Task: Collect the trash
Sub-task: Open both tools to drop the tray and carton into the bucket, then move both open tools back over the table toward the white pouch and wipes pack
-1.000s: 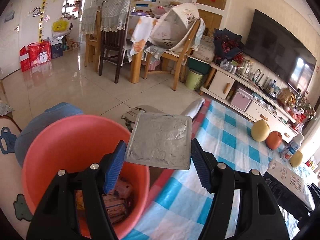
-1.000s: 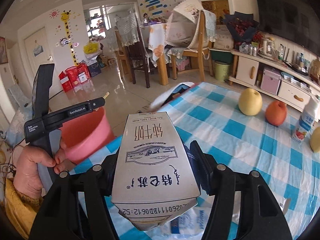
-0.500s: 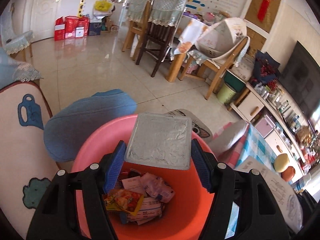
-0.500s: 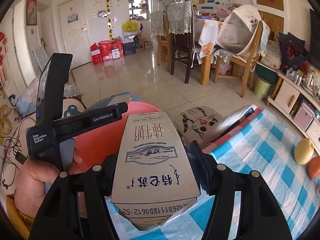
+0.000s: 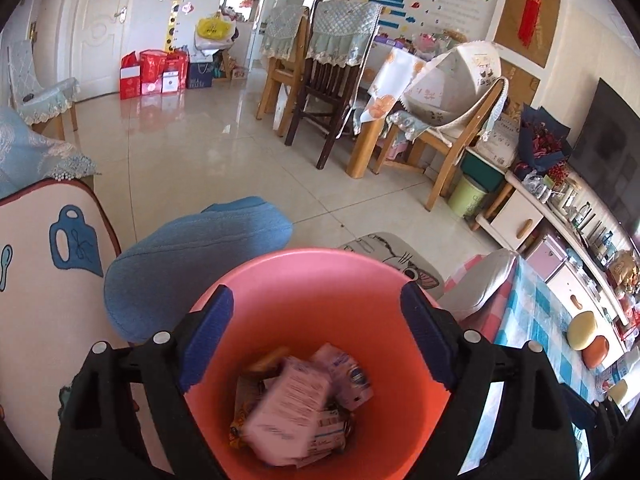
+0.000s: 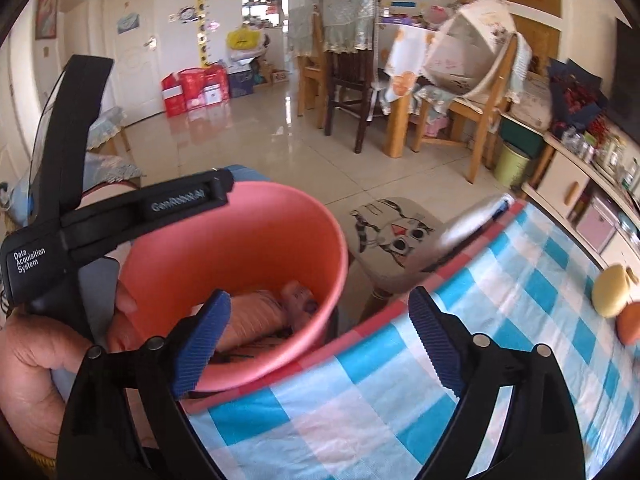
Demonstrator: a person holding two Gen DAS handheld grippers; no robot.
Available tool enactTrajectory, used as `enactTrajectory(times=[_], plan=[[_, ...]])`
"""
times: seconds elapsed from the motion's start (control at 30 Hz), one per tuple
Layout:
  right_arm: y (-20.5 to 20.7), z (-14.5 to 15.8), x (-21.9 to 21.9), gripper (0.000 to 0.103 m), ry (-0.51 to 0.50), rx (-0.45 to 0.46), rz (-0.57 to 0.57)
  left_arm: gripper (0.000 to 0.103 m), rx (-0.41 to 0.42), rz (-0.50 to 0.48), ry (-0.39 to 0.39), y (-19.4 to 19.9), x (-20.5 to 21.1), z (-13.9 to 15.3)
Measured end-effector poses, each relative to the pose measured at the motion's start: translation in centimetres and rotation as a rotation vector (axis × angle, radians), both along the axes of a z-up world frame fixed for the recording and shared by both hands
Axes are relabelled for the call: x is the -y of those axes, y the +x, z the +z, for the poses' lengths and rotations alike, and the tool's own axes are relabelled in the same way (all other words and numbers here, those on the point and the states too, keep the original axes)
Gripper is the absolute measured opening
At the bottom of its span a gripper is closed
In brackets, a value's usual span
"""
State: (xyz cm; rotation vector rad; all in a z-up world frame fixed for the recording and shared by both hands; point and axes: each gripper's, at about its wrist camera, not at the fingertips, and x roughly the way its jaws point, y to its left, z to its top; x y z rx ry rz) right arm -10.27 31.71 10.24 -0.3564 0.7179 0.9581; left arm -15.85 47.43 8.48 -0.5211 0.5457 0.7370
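Above pink bin [image 5: 320, 280]: left gripper [image 5: 316, 336], jaws just opened wide, nothing between. Beside bin [image 6: 256, 232]: right gripper [image 6: 320, 336], just opened, empty. Wrappers [image 5: 296, 404] inside bin.

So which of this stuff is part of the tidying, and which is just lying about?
Part of the job:
- pink bin
- wrappers and cartons inside it
- left gripper and right gripper, both open, empty

Just lying about:
- two fruits
- checked tablecloth
- cat cushion

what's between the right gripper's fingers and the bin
Nothing. In the right wrist view the right gripper, its jaws just opened, holds nothing; only the bin's near rim and the checked tablecloth's edge show between its fingers.
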Motion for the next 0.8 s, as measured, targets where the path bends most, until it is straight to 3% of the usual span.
enactTrajectory(times=[0.2,0.4,0.57,0.8], plan=[[0.9,0.0,4.5,0.092,0.043,-0.051,-0.102,0.088,0.056,-0.023,0.082,0.6,1.8,0.8],[1.2,-0.4,8.6,0.092,0.075,-0.068,-0.172,0.091,0.105,-0.095,0.114,1.3,3.7,1.4],[0.9,-0.6,11.8,0.092,0.105,-0.043,-0.200,0.093,0.116,-0.171,0.149,2.5,6.0,2.2],[0.2,0.2,16.2,0.096,0.144,0.066,-0.246,0.093,0.049,-0.342,0.211,5.0,11.0,2.7]])
